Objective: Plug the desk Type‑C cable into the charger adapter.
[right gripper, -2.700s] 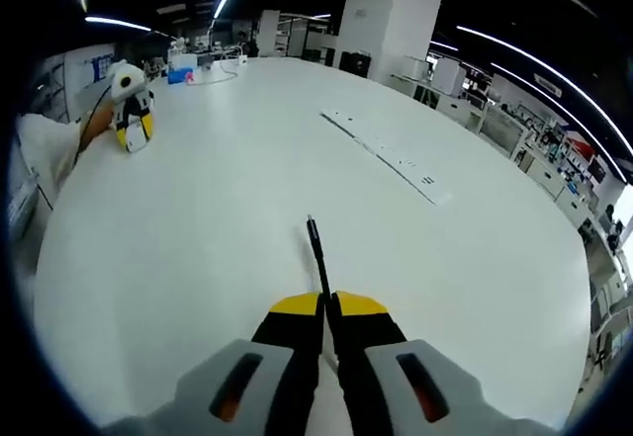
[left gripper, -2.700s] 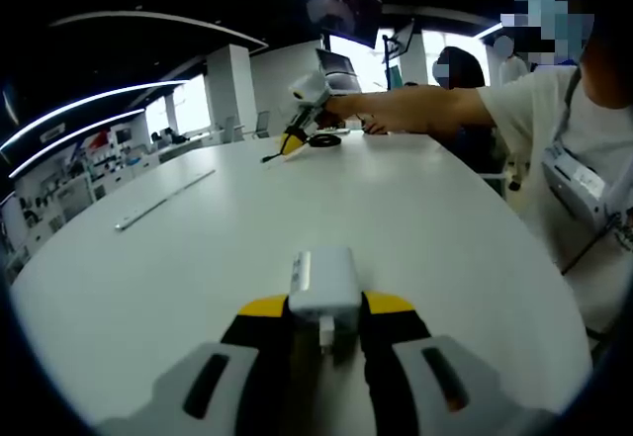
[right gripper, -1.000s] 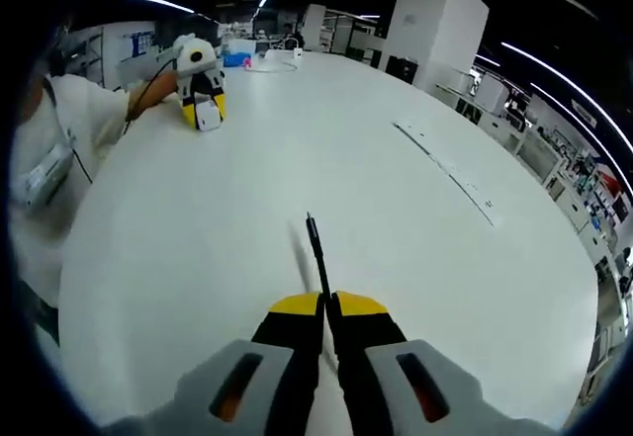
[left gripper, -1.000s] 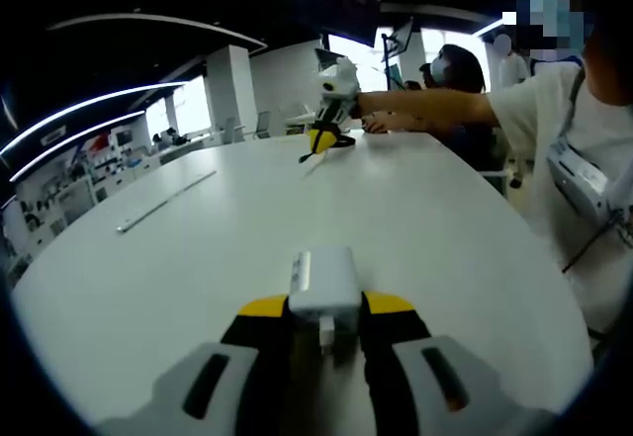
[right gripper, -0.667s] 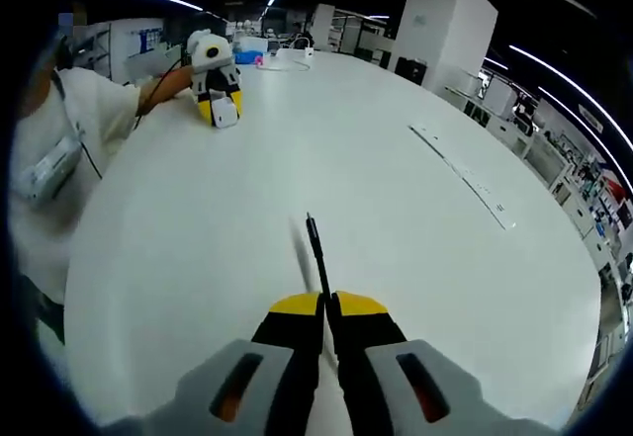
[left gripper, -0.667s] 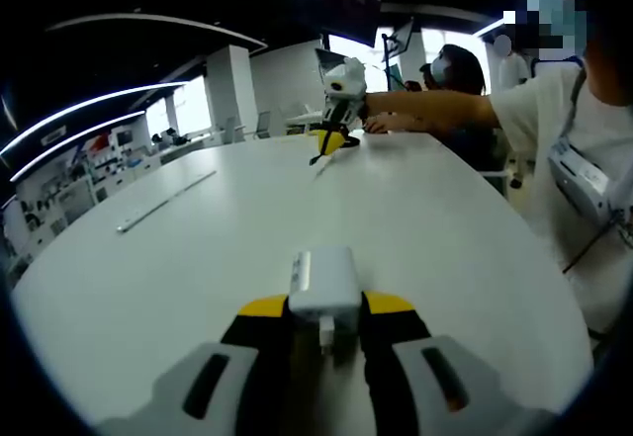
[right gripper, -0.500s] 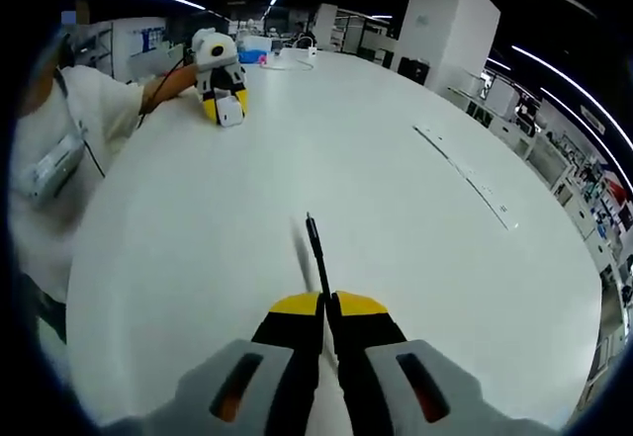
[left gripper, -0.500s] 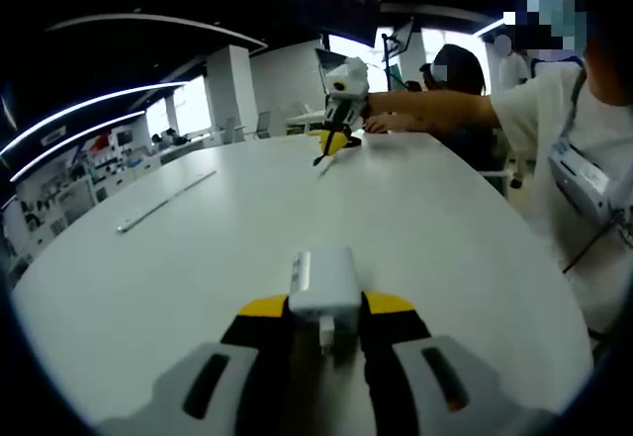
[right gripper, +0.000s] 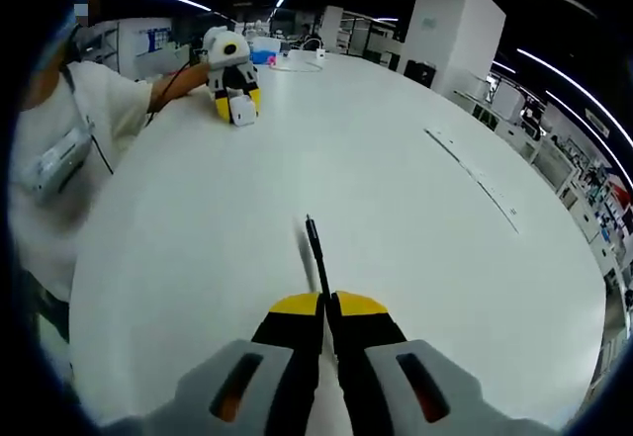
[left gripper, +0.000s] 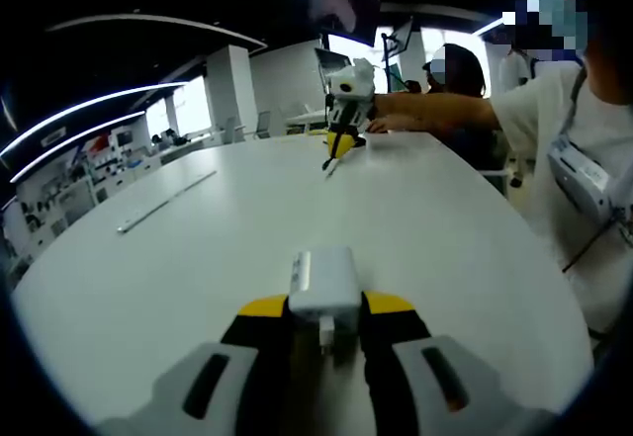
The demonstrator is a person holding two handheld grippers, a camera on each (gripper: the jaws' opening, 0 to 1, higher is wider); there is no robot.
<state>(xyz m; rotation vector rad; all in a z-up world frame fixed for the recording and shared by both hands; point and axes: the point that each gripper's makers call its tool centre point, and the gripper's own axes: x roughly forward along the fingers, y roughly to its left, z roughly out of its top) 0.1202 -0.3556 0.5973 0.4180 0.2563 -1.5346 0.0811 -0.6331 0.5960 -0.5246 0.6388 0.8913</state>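
Both halves are picked up but not yet joined. At the bottom centre of the left gripper view, the left gripper (left gripper: 324, 319) clamps the white charger (left gripper: 322, 285). At the bottom centre of the right gripper view, the right gripper (right gripper: 327, 309) pinches the black cable (right gripper: 316, 255), its plug pointing up-frame over the white table (right gripper: 396, 258). The two are well apart; bringing them together, aligning and inserting remain. No containers are visible.

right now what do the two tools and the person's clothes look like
Both tools match: the left tool and right tool have black jaws with yellow tips, on light grey bases with dark oval insets. Seen from afar, each carries a white rounded top. The person wears a white short-sleeved shirt with a lanyard badge.
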